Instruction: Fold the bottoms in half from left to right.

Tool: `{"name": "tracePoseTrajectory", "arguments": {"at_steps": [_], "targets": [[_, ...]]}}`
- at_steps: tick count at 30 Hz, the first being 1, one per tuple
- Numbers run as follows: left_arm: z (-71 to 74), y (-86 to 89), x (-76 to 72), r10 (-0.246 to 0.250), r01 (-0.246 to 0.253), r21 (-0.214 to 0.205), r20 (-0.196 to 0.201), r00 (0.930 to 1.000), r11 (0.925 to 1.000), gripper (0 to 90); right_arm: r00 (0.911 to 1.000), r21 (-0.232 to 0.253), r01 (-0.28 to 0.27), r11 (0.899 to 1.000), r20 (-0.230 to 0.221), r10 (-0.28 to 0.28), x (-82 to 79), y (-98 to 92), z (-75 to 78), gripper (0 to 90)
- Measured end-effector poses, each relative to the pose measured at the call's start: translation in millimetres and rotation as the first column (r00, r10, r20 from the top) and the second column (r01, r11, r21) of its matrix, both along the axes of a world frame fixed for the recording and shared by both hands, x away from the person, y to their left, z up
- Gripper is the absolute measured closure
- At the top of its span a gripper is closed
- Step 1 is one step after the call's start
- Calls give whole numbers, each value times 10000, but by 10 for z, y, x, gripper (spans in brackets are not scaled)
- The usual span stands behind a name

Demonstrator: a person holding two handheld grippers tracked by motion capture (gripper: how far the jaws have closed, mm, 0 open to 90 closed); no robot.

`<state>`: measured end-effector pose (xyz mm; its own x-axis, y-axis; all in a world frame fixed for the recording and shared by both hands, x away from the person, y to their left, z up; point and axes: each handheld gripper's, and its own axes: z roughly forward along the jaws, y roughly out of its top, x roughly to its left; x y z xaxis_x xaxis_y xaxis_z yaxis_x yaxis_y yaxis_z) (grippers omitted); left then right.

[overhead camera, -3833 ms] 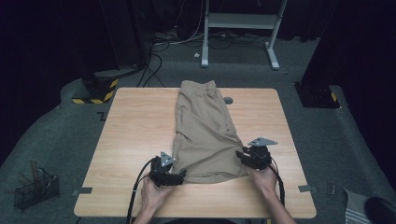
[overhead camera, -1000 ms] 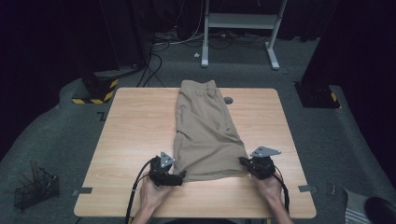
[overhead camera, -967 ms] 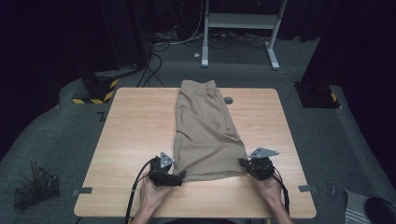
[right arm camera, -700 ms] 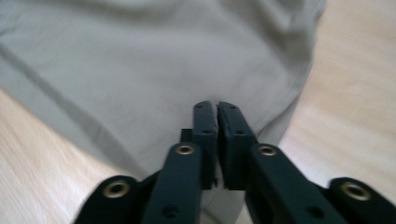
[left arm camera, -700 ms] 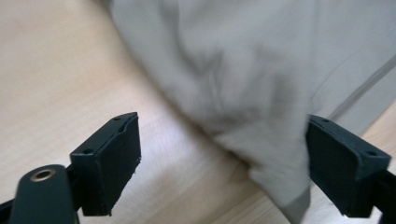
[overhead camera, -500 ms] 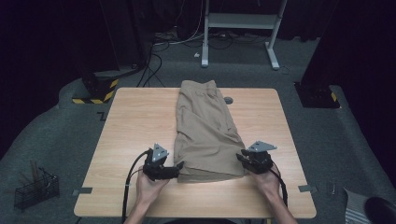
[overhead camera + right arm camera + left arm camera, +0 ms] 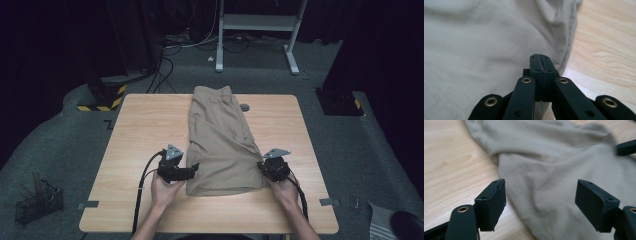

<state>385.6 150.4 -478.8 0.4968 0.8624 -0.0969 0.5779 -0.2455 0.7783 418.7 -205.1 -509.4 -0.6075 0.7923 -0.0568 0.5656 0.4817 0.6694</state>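
Dark room, grey carpet floor [image 7: 75, 150]; white desk frame [image 7: 260, 22] behind, cables [image 7: 170, 45].

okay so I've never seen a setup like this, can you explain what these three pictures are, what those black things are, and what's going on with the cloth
No robot here: a person sits at a wooden table and holds a hand tool with two black jaws in each hand. The high view looks down from above; the arms come in from the bottom, with the left gripper on the left and the right gripper on the right. The other two pictures come from small cameras riding on those tools, looking along their jaws.

On the table lie tan shorts, stretched away from the person, with a small dark round thing beside them.

In the left gripper view the left gripper's jaws stand open over the shorts' edge, not pinching; they have just been closing a little. In the right gripper view the right gripper's jaws are shut at the shorts' other edge; whether cloth is caught between them I cannot tell.
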Motion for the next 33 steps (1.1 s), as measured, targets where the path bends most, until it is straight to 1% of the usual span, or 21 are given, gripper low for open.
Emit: {"name": "tracePoseTrajectory", "arguments": {"at_steps": [1,3,4,5,7,9,10,11,14,16,18,19,20,21,23,25,26,27,29,30,33], "targets": [[-47,-19,54,62,-61,24,-151,9999,10000,254,9999,108,71,9999,106,-72,-11,3,12,869],[-140,-66,146,162,-161,24,-406,9990,9999,274,9996,291,190,9994,197,-196,-20,24,23,694],[-184,-95,185,235,-233,46,-503,9985,9997,300,9997,259,236,9994,110,-239,-23,44,9,650],[-226,-127,222,299,-285,239,-590,9978,9993,316,9998,122,219,9997,39,-219,-28,70,-23,647],[-299,-186,279,328,-289,521,-759,9966,9982,340,9996,49,45,10000,285,-46,-69,94,-48,723],[-354,-233,294,340,-274,807,-816,9961,9964,363,9998,160,-216,9996,53,215,-74,82,-40,842],[-368,-242,287,346,-277,866,-795,9962,9959,370,9997,81,-234,9997,18,233,-92,76,-35,897],[-370,-243,270,350,-284,879,-746,9966,9957,373,9992,-90,-371,9993,110,372,-109,62,-33,900],[-346,-220,203,311,-250,915,-664,9973,9955,377,9984,-294,-561,9980,35,562,-176,-13,-17,900],[-303,-191,170,349,-313,813,-434,9984,9962,378,9983,-213,-549,9983,-225,544,-216,-87,3,900],[-262,-167,180,375,-357,595,-288,9989,9976,378,9988,-111,-491,9987,-42,491,-261,-124,19,893],[-248,-164,215,366,-351,424,-339,9988,9985,379,9988,149,-496,9987,25,496,-281,-143,37,836],[-253,-173,246,333,-317,418,-390,9987,9986,375,9984,474,-566,9973,106,562,-305,-138,66,729],[-267,-186,277,301,-283,394,-472,9984,9988,375,9980,377,-634,9973,10,634,-306,-111,66,699],[-314,-218,332,291,-263,419,-662,9974,9988,387,9974,-180,-713,9973,-141,711,-295,-50,11,669],[-380,-251,358,296,-250,593,-776,9965,9979,401,9967,80,-793,9968,-140,794,-308,-63,-19,749],[-402,-266,342,256,-213,736,-590,9979,9971,426,9965,186,-801,9966,-208,805,-323,-75,-21,813],[-408,-279,317,207,-166,938,-425,9989,9955,449,9964,87,-840,9964,-92,840,-351,-83,-24,880],[-405,-280,254,27,5,1223,-258,9997,9925,532,9955,-45,-949,9955,77,950,-418,-112,-31,900],[-407,-274,214,-71,97,1220,-216,9997,9925,562,9953,-30,-968,9953,88,969,-449,-136,-32,900],[-393,-258,73,-302,331,1377,-234,9993,9899,604,9941,-3,-1083,9941,-43,1083,-527,-201,-23,900]]}}
